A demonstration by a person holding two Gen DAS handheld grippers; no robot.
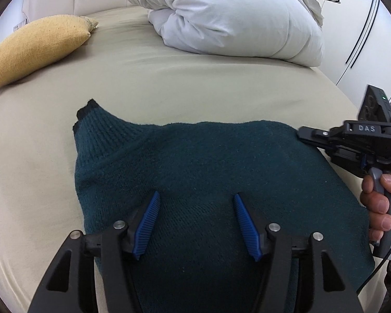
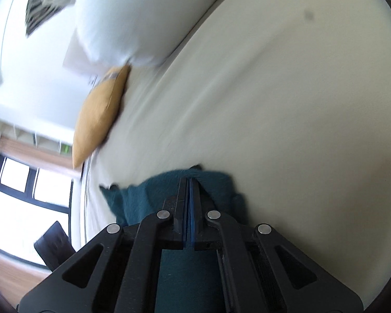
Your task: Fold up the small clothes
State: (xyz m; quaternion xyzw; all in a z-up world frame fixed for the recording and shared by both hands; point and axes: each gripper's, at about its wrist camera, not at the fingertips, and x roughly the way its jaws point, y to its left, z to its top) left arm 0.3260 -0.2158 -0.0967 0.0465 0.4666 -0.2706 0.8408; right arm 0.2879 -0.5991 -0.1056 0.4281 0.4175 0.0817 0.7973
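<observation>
While the teal sweater (image 1: 208, 182) is lying on the beige bed sheet (image 1: 169, 78), the left gripper (image 1: 196, 200) is hovering over it, fingers spread wide — the right gripper (image 2: 189, 182) is pinching the sweater's edge.

Soft, even daylight; the left wrist view is sharp, the right motion-blurred, its window (image 2: 26, 208) overexposed; fisheye edges bend.

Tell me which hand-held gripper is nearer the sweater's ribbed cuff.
Left. The left hand-held gripper hovers open over the middle of the dark teal knitted sweater, below its ribbed cuff. The right hand-held gripper is shut at the sweater's opposite edge.
</observation>
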